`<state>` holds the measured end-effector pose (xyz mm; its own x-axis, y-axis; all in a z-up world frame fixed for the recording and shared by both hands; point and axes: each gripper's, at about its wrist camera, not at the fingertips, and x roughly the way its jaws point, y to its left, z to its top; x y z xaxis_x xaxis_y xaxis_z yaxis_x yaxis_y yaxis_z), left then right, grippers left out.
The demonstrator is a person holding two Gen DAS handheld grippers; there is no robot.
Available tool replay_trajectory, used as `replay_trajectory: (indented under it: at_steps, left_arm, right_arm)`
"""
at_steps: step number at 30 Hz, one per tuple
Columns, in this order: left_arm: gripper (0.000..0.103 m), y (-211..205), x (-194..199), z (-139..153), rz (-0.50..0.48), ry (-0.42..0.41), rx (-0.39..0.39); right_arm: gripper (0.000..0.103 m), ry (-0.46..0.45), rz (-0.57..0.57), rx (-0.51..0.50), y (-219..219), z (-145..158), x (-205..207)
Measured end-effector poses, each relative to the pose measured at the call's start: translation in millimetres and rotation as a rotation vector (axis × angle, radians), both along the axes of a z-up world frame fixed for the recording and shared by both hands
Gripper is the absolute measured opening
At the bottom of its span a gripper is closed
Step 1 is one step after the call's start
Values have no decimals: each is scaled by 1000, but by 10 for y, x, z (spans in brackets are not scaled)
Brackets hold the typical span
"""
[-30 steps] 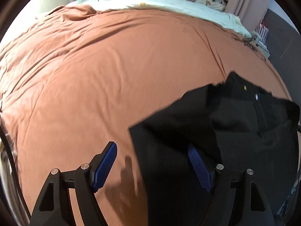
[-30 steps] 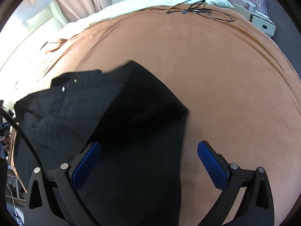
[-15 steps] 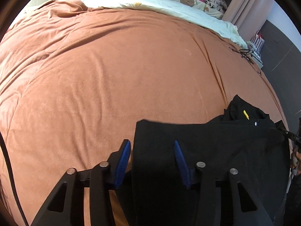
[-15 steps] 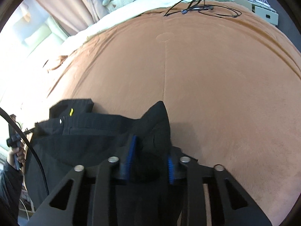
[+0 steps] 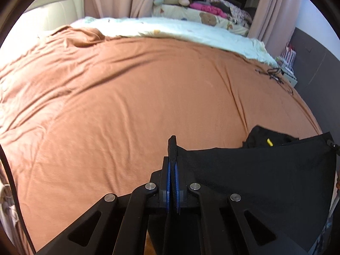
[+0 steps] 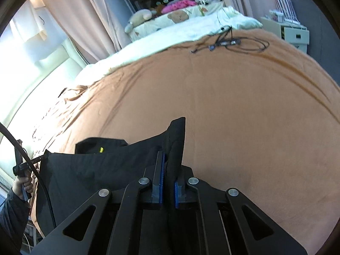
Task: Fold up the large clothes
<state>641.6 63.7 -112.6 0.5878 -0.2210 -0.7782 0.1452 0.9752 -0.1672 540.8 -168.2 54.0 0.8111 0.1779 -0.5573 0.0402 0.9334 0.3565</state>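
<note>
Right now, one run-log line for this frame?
phase: both corners pinched | left gripper: shut on black garment | right gripper: shut on black garment | surface: brown bedspread

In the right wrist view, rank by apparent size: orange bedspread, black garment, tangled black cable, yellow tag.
1. orange bedspread
2. black garment, though nearness to the camera inflates it
3. tangled black cable
4. yellow tag

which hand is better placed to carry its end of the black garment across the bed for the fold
Neither clearly. The left gripper and right gripper are each shut on a corner of the black garment, with open orange bedspread ahead of both. Likely move together.
</note>
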Motion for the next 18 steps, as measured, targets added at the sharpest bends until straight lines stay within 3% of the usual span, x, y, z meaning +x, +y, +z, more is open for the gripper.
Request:
replay_trajectory:
  at_steps: [5,9,14,16,17,18]
  left_arm:
    - [4,1,111,108,29,-17,9]
    - [4,-66,255,-2,32,0,35]
    - [6,-165,509,-316,26,77,38]
    - [12,-206,572,-398,33,110,64]
    - [14,-215,582,-415,35,117,71]
    - [22,-204,577,-416,40,118,69]
  right_arm:
    - [3,-10,-14,-23,53,27,47]
    - [3,15,-36,-38,85,-31,131]
    - [4,114,-113,-57,60,-287,375]
    - [6,166,-135,-58,56,-412,454]
    - [14,184,-151,-67,58,-467,459]
    - [30,193,-166,-84,59,-487,454]
